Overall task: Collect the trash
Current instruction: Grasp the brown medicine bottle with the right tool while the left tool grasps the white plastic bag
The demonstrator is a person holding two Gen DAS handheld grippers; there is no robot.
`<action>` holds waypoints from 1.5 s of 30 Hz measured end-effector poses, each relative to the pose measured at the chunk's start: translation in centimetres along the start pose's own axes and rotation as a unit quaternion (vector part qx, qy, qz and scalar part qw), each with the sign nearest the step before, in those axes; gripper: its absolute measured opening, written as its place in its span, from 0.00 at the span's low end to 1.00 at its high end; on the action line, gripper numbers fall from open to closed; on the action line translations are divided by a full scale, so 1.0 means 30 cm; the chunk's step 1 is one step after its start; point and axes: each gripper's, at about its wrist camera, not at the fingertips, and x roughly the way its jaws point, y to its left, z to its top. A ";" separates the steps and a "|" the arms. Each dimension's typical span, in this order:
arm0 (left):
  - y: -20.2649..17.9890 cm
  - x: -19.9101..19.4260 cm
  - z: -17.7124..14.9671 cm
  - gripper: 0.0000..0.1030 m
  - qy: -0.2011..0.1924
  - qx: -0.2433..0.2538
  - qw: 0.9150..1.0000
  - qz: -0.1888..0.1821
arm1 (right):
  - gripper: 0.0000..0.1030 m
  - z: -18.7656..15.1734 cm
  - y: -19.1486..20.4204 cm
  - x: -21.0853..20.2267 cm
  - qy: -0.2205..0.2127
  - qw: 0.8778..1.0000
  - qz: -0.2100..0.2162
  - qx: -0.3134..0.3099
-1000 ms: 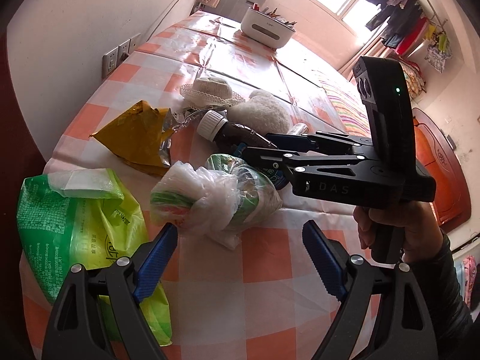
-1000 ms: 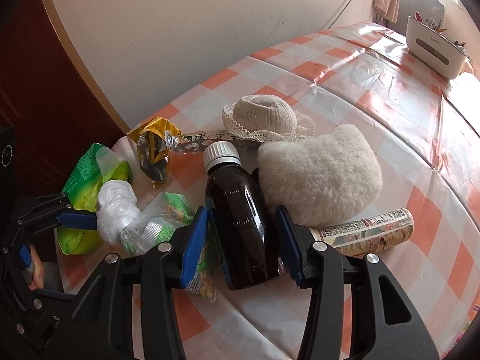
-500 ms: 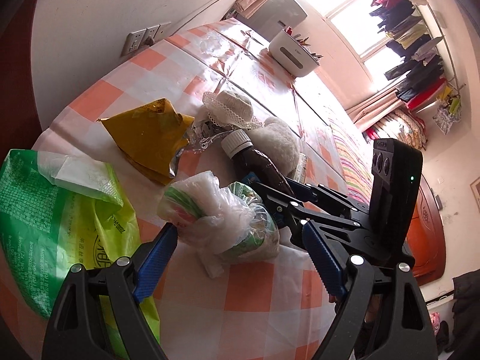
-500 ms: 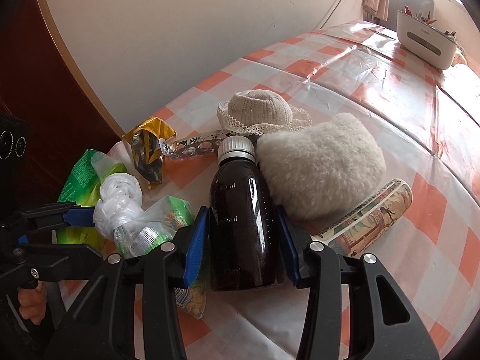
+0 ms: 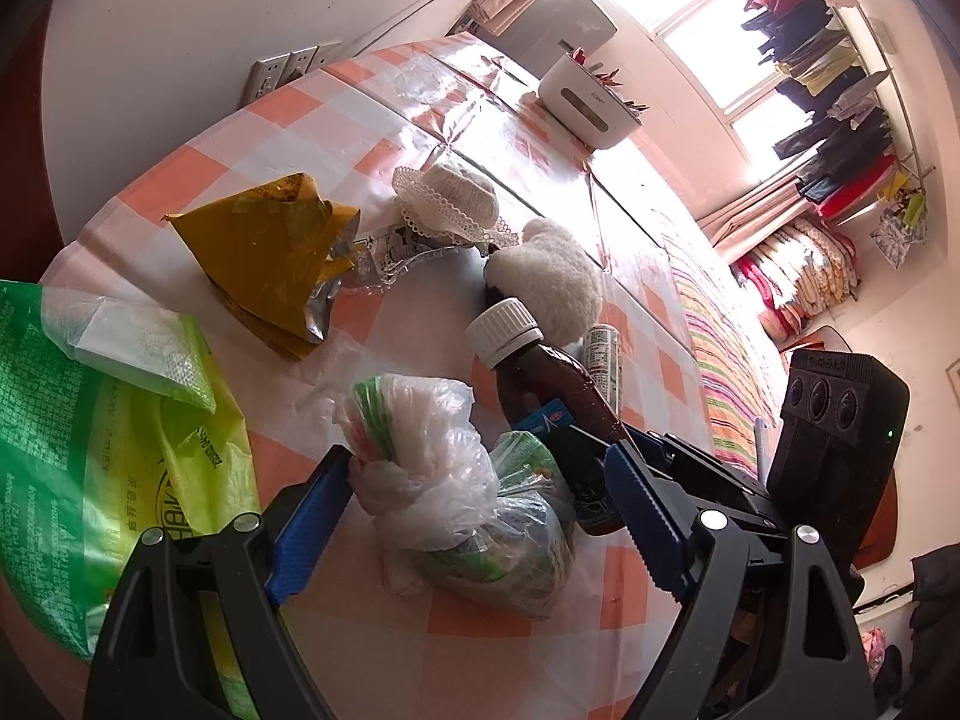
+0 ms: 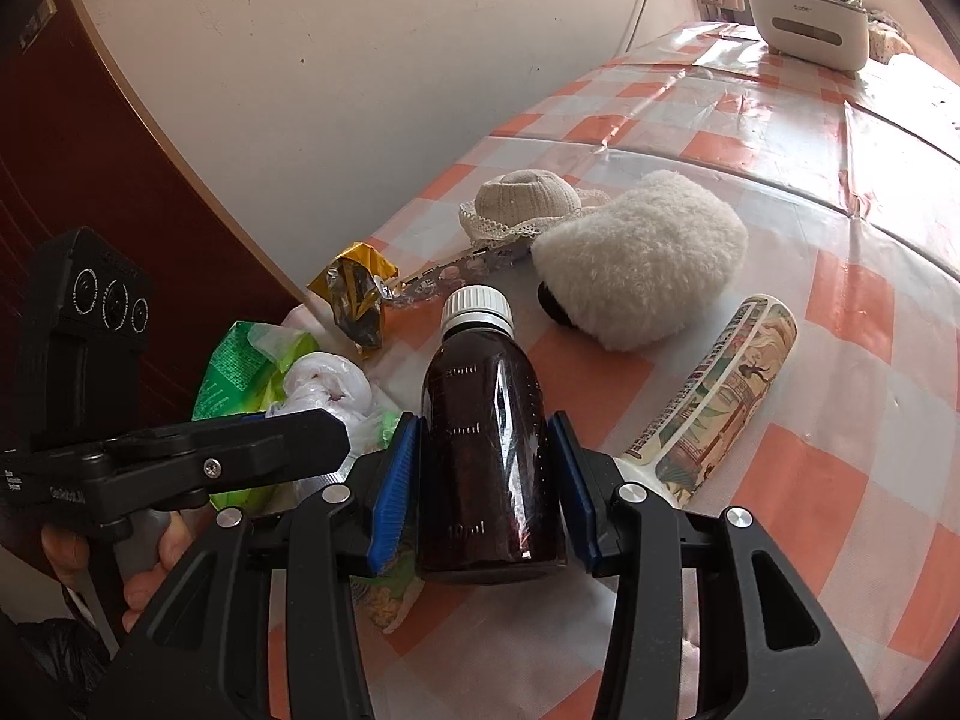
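Note:
A brown medicine bottle [image 6: 489,450] with a white cap points its neck away from me, and my right gripper [image 6: 485,444] is shut on its body, blue pads pressing both sides. In the left wrist view the same bottle [image 5: 540,384] shows beside a knotted clear plastic bag of trash [image 5: 444,480]. My left gripper [image 5: 480,468] stands open with that bag between its fingers; the left pad tip is close to the bag. A hand holds the left gripper's handle [image 6: 144,540].
On the orange-checked tablecloth [image 5: 492,648] lie a yellow foil wrapper [image 5: 270,246], a green plastic packet [image 5: 90,420], a lace hat [image 5: 450,198], a fluffy white pad [image 6: 642,258], a printed tube [image 6: 720,402] and a foil blister strip [image 6: 462,267]. A white organiser box [image 5: 588,102] stands far back.
The right pads closed onto the bottle and drew it away from the fluffy pad. The left gripper rolled and stayed open around the plastic bag.

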 end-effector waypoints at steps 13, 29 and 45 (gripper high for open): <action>-0.051 0.078 -0.050 0.33 0.048 0.007 0.998 -0.043 | 0.42 -0.097 -0.094 -0.208 -0.076 0.994 0.018 0.072; -0.210 0.046 -0.109 0.32 0.003 0.079 0.996 -0.045 | 0.42 -0.244 -0.199 -0.457 -0.157 0.981 0.004 0.117; -0.367 0.084 -0.159 0.32 -0.019 0.110 0.992 -0.054 | 0.42 -0.342 -0.268 -0.576 -0.178 0.975 -0.035 0.128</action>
